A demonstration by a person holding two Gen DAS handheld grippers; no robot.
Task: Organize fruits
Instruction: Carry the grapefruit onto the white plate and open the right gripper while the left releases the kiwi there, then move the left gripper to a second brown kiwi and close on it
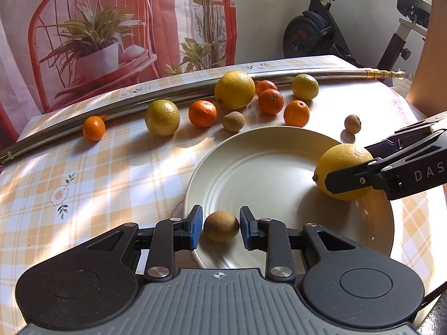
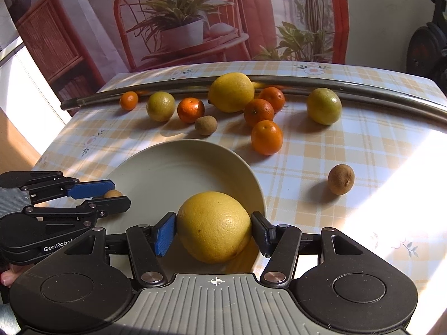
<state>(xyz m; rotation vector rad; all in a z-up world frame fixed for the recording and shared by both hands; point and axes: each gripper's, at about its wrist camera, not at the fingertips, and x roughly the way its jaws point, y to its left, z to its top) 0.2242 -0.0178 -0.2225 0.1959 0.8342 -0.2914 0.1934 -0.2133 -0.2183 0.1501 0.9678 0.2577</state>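
My left gripper (image 1: 220,227) is shut on a small brown fruit (image 1: 220,225), held over the near rim of a cream plate (image 1: 251,142). My right gripper (image 2: 213,234) is shut on a large yellow citrus (image 2: 213,226) at the plate's (image 2: 167,153) right edge. From the left wrist view, that citrus (image 1: 345,167) sits between the black fingers of the right gripper (image 1: 346,164). The right wrist view shows the left gripper (image 2: 118,194) at the left with the brown fruit (image 2: 111,194) between its pads. Nothing else lies on the plate.
Behind the plate lie another large yellow citrus (image 1: 234,90), two greenish ones (image 1: 162,117) (image 1: 305,86), several mandarins (image 1: 202,113) and two small brown fruits (image 1: 233,121) (image 1: 352,124). A long metal rod (image 1: 111,106) runs along the table's back. An exercise bike (image 1: 315,30) stands beyond.
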